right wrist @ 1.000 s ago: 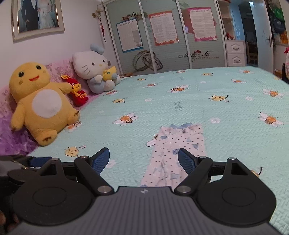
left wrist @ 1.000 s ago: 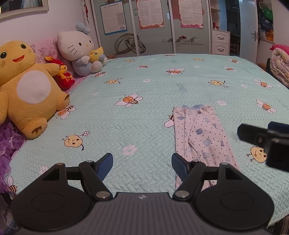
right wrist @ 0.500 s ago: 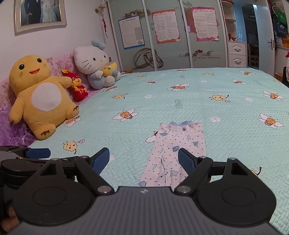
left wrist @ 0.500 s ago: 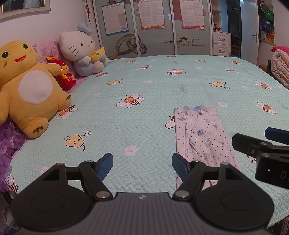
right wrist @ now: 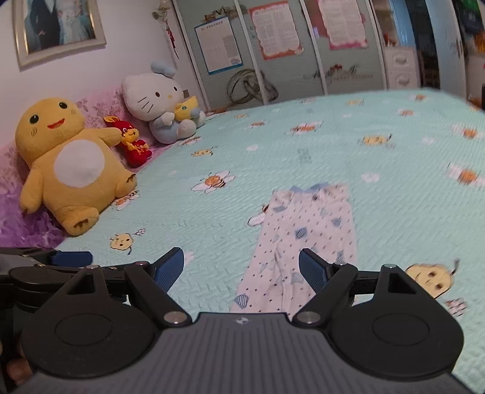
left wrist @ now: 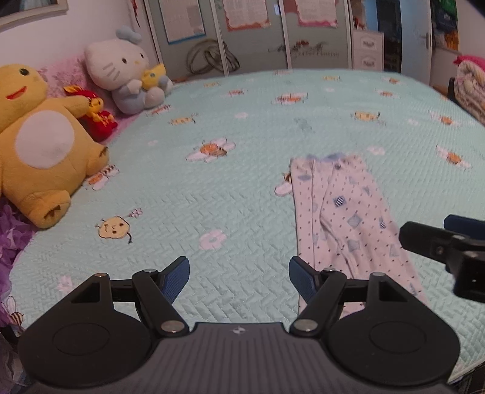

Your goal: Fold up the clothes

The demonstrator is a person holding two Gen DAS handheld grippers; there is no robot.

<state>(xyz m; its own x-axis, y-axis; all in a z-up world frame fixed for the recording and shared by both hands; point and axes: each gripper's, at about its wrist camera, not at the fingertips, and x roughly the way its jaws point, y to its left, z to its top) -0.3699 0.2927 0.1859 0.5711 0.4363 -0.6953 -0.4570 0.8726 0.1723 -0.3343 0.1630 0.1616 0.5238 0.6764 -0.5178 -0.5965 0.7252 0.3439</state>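
Patterned toddler pants (left wrist: 342,209) lay flat on a bee-print bedspread (left wrist: 242,188), waistband toward twelve o'clock.

The left gripper (left wrist: 239,280) hovered at their seven o'clock, the right gripper (right wrist: 241,269) over the leg ends, both with fingers spread wide and empty. A yellow plush bear (right wrist: 63,169), red toy (right wrist: 133,145) and Hello Kitty plush (right wrist: 157,103) lined the bed's ten o'clock edge.

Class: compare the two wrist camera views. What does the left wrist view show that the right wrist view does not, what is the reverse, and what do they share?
Only the left wrist view shows the rolled quilt at the right edge and the right tool coming in from the right. Only the right wrist view shows the framed photo on the wall and the left tool at the lower left. Both show the spotted trousers lying flat on the bee-print bedspread, the yellow plush and the white cat plush.
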